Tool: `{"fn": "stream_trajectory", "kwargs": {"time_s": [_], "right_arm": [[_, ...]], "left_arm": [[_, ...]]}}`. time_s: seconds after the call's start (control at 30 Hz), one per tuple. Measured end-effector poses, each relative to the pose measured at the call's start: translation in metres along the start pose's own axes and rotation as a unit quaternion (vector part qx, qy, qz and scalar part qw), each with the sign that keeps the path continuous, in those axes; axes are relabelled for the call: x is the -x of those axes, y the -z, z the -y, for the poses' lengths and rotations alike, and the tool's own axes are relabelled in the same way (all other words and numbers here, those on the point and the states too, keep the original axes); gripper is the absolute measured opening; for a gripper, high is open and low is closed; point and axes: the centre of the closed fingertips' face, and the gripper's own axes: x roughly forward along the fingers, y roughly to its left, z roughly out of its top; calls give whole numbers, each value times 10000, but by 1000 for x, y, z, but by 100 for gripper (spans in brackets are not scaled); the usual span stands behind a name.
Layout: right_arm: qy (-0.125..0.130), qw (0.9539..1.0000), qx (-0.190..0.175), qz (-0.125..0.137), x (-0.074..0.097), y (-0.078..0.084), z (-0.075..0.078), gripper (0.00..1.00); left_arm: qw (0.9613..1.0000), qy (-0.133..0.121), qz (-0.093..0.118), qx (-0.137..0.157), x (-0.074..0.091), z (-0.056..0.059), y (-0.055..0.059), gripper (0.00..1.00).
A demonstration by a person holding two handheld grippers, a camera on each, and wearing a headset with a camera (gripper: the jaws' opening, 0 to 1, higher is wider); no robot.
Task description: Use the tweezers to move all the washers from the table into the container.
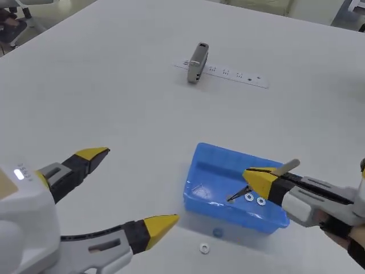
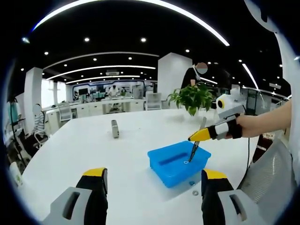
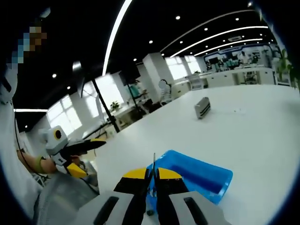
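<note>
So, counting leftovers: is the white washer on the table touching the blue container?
Apart. The head view shows bare table between the washer and the container's near wall.

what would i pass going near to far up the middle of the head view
washer on the table → blue container → grey adapter plugged into the white power strip

The slim dark metal tweezers (image 1: 236,195) vanish mid-length between the jaws of the yellow-tipped right gripper (image 1: 248,173); a tiny blue speck (image 1: 217,232) just beside the blue plastic container (image 1: 245,216) is too blurred to identify.
</note>
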Motion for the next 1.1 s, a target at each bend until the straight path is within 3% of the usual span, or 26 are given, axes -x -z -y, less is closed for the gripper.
{"fn": "stream_trajectory", "kwargs": {"time_s": [0.17,0.27,0.33,0.8,0.87,1.1], "right_arm": [[139,9997,7,-194,-9,6,12,3],[214,9976,463,-475,-14,14,19,3],[238,9966,535,-572,-17,17,22,3],[418,9895,987,-969,-30,28,42,3],[413,9894,961,-1012,-30,30,43,3],[348,9898,1139,-781,-25,20,38,3]], "left_arm": [[10000,-13,-12,5,0,0,-1,83],[10000,-13,-24,1,0,1,-1,83],[10000,-19,-35,-14,0,0,-1,83],[9999,-53,-80,-60,0,-2,0,83],[9999,-48,-80,-50,0,-2,0,83],[9999,-112,-45,-47,1,-3,-2,83]]}}
